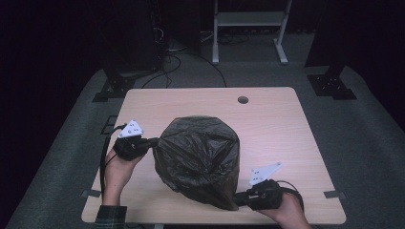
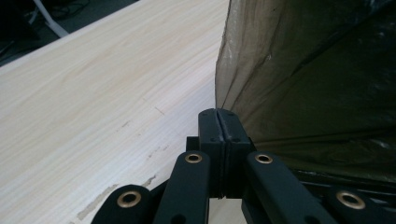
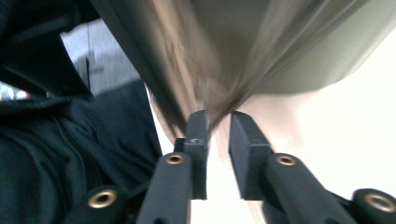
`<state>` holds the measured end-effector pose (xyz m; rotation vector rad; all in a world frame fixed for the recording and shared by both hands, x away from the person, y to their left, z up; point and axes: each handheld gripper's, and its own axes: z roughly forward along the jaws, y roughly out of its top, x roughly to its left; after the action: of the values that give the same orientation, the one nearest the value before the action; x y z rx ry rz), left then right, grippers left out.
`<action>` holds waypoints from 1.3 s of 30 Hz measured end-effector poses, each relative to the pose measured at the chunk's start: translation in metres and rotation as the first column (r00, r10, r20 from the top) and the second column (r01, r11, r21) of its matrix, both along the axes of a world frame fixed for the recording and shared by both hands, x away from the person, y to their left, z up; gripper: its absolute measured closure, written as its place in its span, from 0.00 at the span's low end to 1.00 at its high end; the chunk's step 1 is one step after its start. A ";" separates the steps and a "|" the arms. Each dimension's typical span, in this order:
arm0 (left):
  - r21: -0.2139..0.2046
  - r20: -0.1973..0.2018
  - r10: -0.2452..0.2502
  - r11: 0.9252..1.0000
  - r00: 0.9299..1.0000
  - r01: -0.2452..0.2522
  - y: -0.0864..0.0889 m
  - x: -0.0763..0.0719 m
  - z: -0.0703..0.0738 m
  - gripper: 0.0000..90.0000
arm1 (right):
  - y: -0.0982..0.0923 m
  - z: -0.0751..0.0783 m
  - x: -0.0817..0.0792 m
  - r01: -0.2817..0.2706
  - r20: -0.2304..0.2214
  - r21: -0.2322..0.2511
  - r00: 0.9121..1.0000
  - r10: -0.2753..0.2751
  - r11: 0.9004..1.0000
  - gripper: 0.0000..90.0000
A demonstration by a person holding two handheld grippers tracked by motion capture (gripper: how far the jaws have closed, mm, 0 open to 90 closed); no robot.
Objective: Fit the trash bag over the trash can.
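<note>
A puffed-up dark plastic bag (image 1: 198, 157) sits in the middle of the light wooden table (image 1: 272, 124). My left gripper (image 1: 154, 142) is at the bag's left side. In the left gripper view its jaws (image 2: 218, 116) are pressed together, with the edge of the bag's film (image 2: 303, 84) pinched between them. My right gripper (image 1: 239, 197) is at the bag's near right corner, close to the table's front edge. In the right gripper view (image 3: 219, 121) its jaws stand slightly apart, and the gathered tip of the bag (image 3: 243, 56) hangs into the gap, blurred.
A round cable hole (image 1: 243, 100) is in the table's far side. Behind the table stand a white desk frame (image 1: 248, 19) and black stands on the left (image 1: 114, 86) and right (image 1: 332, 83). The person's dark clothing (image 3: 56, 140) is near the right gripper.
</note>
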<state>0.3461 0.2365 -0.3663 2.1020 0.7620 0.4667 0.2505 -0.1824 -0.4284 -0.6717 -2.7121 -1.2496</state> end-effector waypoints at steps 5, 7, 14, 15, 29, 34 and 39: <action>-0.014 0.003 0.010 1.000 1.000 -0.010 0.002 0.007 0.001 0.99 | -0.030 0.046 -0.004 0.043 0.085 0.110 0.995 -0.053 0.993 0.81; -0.018 0.005 0.008 1.000 1.000 -0.008 0.002 0.009 0.001 0.99 | -0.039 0.064 -0.001 0.071 0.134 0.136 0.987 -0.089 0.988 0.81; -0.023 0.002 -0.009 1.000 1.000 0.009 -0.003 0.010 0.002 1.00 | -0.047 0.115 0.041 0.127 0.232 0.241 0.955 -0.184 0.962 0.81; -0.023 0.000 -0.009 1.000 1.000 0.009 -0.003 0.010 0.002 1.00 | -0.044 0.120 0.049 0.135 0.239 0.250 0.951 -0.196 0.959 0.79; -0.023 -0.003 -0.018 1.000 1.000 0.018 -0.003 0.011 0.003 1.00 | 0.019 0.114 0.135 0.157 0.121 0.177 0.976 -0.180 0.971 0.81; -0.031 -0.001 -0.014 0.999 1.000 0.014 -0.002 0.012 0.004 1.00 | 0.019 0.121 0.134 0.175 0.163 0.212 0.964 -0.212 0.962 1.00; -0.030 -0.002 0.005 1.000 1.000 -0.005 -0.001 0.017 0.001 1.00 | 0.018 0.121 0.142 0.226 0.203 0.184 0.944 -0.262 0.957 1.00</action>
<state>0.3630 0.2356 -0.3651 2.0730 0.7711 0.4536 0.3926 -0.1639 -0.3078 -0.9228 -2.7258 -1.6744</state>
